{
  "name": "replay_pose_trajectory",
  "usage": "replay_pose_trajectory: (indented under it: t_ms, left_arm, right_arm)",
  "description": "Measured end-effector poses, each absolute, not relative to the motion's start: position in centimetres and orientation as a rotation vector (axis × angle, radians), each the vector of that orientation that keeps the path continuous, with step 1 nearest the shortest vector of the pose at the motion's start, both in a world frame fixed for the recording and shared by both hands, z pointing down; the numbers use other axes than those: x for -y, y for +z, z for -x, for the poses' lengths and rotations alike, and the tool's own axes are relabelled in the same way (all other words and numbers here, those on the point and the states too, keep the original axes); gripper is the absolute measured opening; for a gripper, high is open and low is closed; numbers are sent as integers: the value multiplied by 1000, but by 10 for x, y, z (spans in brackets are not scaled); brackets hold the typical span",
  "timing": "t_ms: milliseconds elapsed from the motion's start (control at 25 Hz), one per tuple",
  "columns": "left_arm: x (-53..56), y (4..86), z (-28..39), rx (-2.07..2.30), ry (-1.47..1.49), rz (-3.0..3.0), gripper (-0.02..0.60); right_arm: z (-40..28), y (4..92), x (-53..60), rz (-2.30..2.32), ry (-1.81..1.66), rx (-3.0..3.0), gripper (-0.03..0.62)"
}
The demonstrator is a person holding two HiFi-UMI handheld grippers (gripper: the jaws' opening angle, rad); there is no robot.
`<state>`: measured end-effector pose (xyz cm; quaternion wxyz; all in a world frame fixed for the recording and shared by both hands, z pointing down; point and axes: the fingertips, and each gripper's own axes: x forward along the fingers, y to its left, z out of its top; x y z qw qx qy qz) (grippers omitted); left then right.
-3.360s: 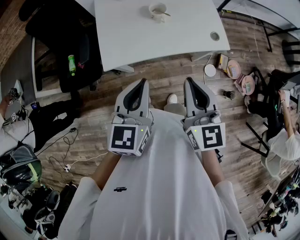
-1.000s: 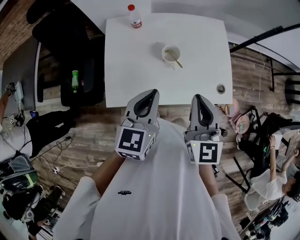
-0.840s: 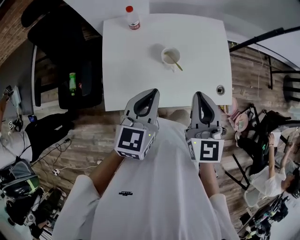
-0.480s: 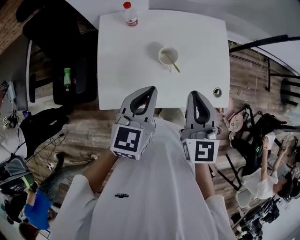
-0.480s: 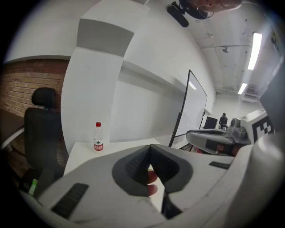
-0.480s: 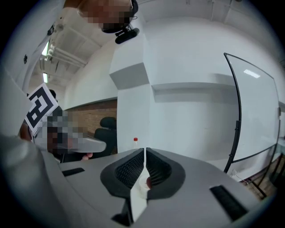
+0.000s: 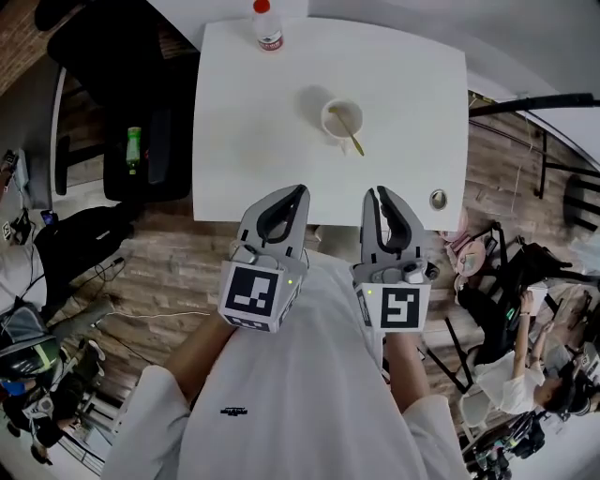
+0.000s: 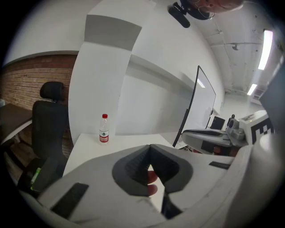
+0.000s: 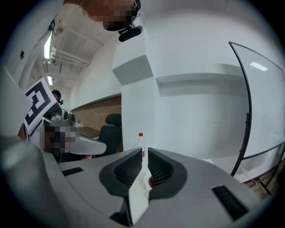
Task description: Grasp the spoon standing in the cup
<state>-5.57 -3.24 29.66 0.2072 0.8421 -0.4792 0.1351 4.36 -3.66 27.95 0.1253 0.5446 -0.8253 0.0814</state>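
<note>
the left gripper [image 7: 296, 191] pokes over the near edge of the table [image 7: 244, 122]. the cup [image 7: 341, 119] stands on the table ahead of it and to its right, with the spoon [image 7: 353, 136] in it, leaning toward the near edge. the bottle [image 7: 269, 28] stands at the far edge, ahead and slightly left, and a chair [image 7: 159, 103] sits beside the table, off to the gripper's left.

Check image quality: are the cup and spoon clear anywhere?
Head view: cup and spoon sharp, soft shadow at their left, fisheye bows the table edges. Left gripper view: dark vignette, its fingers block the cup, bottle crisp. Right gripper view: the opening fingers, empty, loom slightly soft; cup not clear.
</note>
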Motion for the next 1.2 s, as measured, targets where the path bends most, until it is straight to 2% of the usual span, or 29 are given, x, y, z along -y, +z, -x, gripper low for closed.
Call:
replay_pose_trajectory:
  t_ms: [200, 1200]
  left_arm:
    - [33, 317, 54, 1314, 446, -2295, 12]
    - [47, 408, 34, 1263, 622, -2140, 12]
  right_arm:
    - [-35, 290, 51, -1488, 151, 2436, 40]
    - [-48, 416, 98, -1325, 252, 2376, 106]
